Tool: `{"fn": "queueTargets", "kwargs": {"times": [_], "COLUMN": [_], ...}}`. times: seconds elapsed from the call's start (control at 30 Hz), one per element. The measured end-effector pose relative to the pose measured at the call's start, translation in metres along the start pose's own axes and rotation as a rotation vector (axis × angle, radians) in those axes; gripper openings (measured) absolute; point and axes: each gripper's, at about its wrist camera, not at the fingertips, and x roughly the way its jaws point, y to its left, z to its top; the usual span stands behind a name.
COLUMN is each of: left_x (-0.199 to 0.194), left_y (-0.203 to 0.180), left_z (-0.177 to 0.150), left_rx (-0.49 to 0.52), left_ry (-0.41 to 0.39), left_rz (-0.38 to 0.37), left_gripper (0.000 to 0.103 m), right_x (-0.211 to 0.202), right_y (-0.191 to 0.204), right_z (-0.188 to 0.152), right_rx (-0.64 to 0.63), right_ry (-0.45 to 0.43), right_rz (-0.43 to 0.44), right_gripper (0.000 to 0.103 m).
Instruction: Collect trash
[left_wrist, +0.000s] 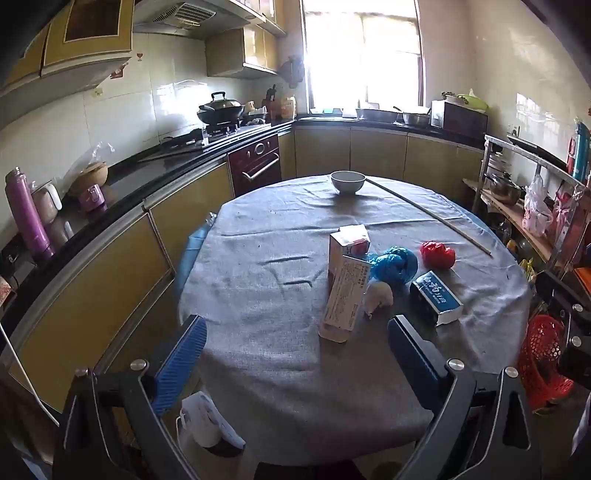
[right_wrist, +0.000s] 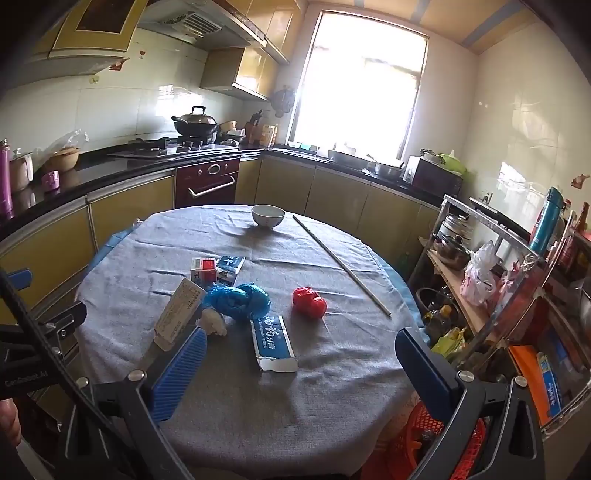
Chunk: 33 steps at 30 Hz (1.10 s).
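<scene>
Lying flat, toothpaste box (right_wrist: 274, 343) points tableward (lengthwise away).

Worktop (right_wrist: 332, 387): bowl (right_wrist: 268, 215) at far centre, rod (right_wrist: 340, 262) to its right; cartons (right_wrist: 218, 269) mid-left, bags (right_wrist: 236, 300) nearer, flat box (right_wrist: 274, 343) nearest; shelf rack (right_wrist: 498, 280) stands right.
</scene>
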Motion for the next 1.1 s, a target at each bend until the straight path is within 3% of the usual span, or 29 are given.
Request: {"fn": "queueTargets", "kwargs": {"times": [1.1], "left_x": [0.006], "left_y": [-0.001], "left_z": [-0.005], "left_rx": [0.017], "left_ry": [0.009], "left_rz": [0.017], "left_gripper": [0.098], "right_x": [0.008], "right_y": [0.003], "right_z": [-0.008], "right_rx": [0.004], "right_ry": [0.047], "right_rz": [0.011], "right_gripper": [0.103]}}
